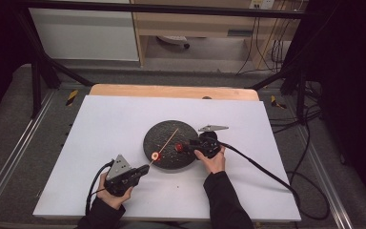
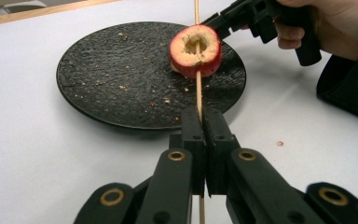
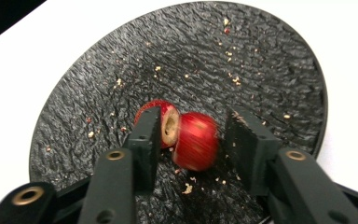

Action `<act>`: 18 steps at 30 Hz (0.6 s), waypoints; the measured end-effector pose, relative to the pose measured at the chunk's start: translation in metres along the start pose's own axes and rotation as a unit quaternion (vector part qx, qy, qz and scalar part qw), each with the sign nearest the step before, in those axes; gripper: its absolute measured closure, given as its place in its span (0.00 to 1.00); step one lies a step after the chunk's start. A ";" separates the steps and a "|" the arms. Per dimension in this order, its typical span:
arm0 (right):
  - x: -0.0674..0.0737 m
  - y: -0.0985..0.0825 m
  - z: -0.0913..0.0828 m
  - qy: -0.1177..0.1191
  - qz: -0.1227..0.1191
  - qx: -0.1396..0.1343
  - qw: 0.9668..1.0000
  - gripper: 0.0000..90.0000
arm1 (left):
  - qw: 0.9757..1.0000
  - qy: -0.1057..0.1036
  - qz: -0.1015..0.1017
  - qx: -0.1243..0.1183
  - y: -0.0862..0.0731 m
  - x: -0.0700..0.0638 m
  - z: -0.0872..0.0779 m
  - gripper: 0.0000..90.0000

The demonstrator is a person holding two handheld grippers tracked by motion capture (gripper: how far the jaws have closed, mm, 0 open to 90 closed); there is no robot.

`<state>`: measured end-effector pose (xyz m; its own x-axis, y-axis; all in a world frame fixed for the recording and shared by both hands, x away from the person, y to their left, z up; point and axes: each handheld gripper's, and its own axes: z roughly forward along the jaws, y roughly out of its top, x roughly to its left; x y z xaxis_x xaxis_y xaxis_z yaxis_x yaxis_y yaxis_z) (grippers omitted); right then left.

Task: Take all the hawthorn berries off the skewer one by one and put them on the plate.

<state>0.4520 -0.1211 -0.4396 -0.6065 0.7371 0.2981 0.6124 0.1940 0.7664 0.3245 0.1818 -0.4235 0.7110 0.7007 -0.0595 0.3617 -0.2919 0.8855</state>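
A black round plate (image 1: 169, 126) lies in the middle of the white table. My left gripper (image 2: 202, 116) is shut on a thin wooden skewer (image 2: 198, 93), which slants up over the plate. A red-skinned fruit ring (image 2: 196, 50) with a pale cored centre is threaded on the skewer. My right gripper (image 3: 196, 122) hovers low over the plate's right part with its jaws apart. Between them sits a blurred red fruit piece (image 3: 195, 140), with a gap to the right pad. A second cored piece (image 3: 168, 119) lies just behind the left jaw.
Crumbs dot the plate (image 3: 214, 56) and one speck lies on the white sheet (image 2: 279, 143). A wooden board edge (image 1: 171, 90) runs along the table's far side. A black cable (image 1: 267, 171) trails right from the right gripper. Metal frame bars (image 1: 38, 71) flank the table.
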 end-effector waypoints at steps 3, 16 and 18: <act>0.001 0.003 -0.005 0.003 -0.003 -0.007 1.000 0.55 | 1.000 0.000 0.000 0.001 0.000 0.000 0.000 0.98; 0.021 0.013 -0.046 0.043 -0.011 -0.051 0.998 0.15 | 1.000 0.000 0.000 0.004 0.000 -0.001 0.003 0.98; 0.024 0.013 -0.050 0.045 -0.016 -0.052 0.997 0.11 | 1.000 0.001 0.001 0.005 0.000 -0.002 0.003 0.98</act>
<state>0.4196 -0.1328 -0.3944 -0.6716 0.6690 0.3183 0.5383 0.1455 0.8301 0.3254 0.1785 -0.4252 0.7110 0.7009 -0.0569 0.3655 -0.2992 0.8814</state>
